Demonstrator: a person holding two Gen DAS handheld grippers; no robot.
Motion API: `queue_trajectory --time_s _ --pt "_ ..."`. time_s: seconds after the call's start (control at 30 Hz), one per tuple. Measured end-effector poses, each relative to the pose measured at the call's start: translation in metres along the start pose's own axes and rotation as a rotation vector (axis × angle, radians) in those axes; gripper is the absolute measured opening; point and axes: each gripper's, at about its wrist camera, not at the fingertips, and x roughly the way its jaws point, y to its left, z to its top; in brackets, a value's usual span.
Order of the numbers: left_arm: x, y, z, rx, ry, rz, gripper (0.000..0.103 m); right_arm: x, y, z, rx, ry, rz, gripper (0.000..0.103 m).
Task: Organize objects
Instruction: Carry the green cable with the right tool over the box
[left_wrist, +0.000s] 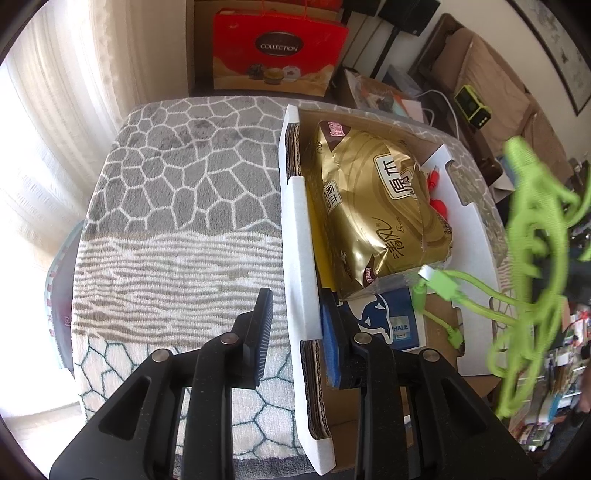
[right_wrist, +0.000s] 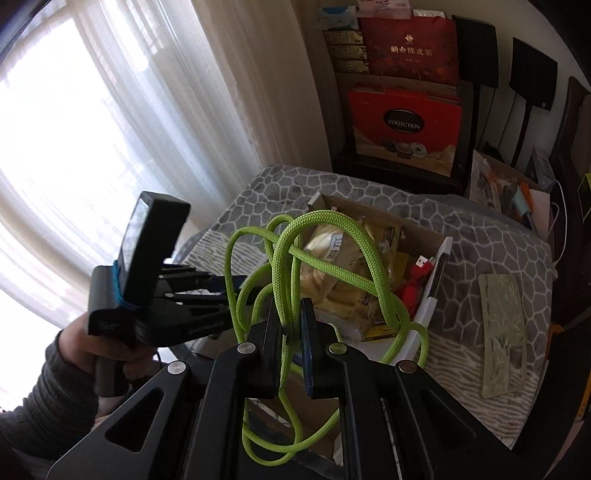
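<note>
A white-edged cardboard box (left_wrist: 295, 229) sits on the patterned cloth and holds a gold tissue pack (left_wrist: 376, 206), a blue whale-print box (left_wrist: 384, 321) and a red cable (left_wrist: 437, 205). My left gripper (left_wrist: 299, 328) straddles the box's near left wall, one finger on each side, with a gap to the wall. My right gripper (right_wrist: 290, 325) is shut on a tangled green cable (right_wrist: 295, 258) and holds it above the box (right_wrist: 432, 295). The cable hangs blurred at the right of the left wrist view (left_wrist: 532, 236), its green plugs (left_wrist: 439, 282) over the box. The left gripper also shows in the right wrist view (right_wrist: 221, 291).
A pale green bamboo-print slab (right_wrist: 504, 328) lies on the cloth right of the box. A red gift bag (left_wrist: 277, 51) stands beyond the table. A green device (left_wrist: 472, 107) and clutter lie at the far right. Curtained windows are on the left.
</note>
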Motion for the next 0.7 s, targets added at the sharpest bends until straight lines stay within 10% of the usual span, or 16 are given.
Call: queue_trajectory --time_s 0.5,0.7 --pt "-0.020 0.002 0.003 -0.010 -0.039 -0.013 0.024 0.002 0.027 0.026 -0.253 -0.187 -0.197 0.007" --pt "-0.020 0.006 0.002 -0.015 -0.037 -0.018 0.026 0.031 0.006 -0.010 -0.216 -0.154 -0.115 0.007"
